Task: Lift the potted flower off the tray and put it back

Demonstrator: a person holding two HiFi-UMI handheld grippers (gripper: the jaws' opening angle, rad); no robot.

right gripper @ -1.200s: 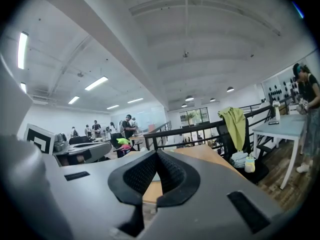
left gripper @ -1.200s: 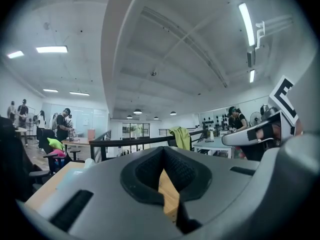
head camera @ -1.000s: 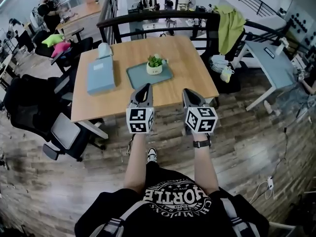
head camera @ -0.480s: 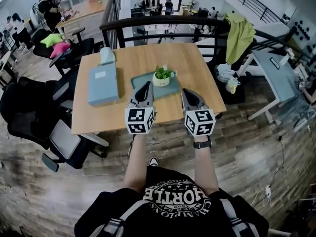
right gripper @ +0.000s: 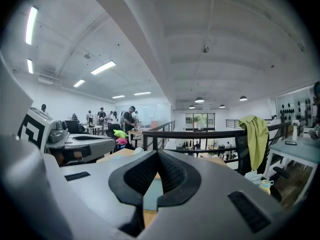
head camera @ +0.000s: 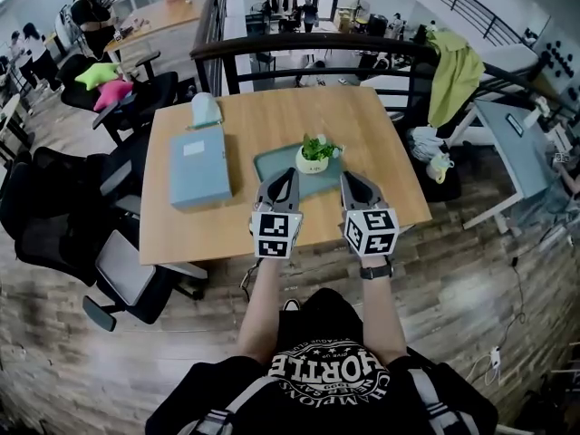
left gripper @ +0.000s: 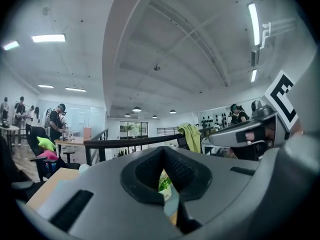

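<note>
Head view: over the last second the left gripper (head camera: 288, 174) and right gripper (head camera: 350, 179) have come forward over the table's (head camera: 272, 111) near edge, close to the tray (head camera: 272, 163) where the potted flower (head camera: 314, 155) stands unlifted. Left gripper view: its jaws are together on nothing, with the plant beyond them. Right gripper view: these jaws are likewise closed and empty, so both must open before any lift.

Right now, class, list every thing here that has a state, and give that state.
potted flower: upright on the tray
tray: flat on the table
left gripper: jaws shut, empty
right gripper: jaws shut, empty
blue box: lying flat
</note>
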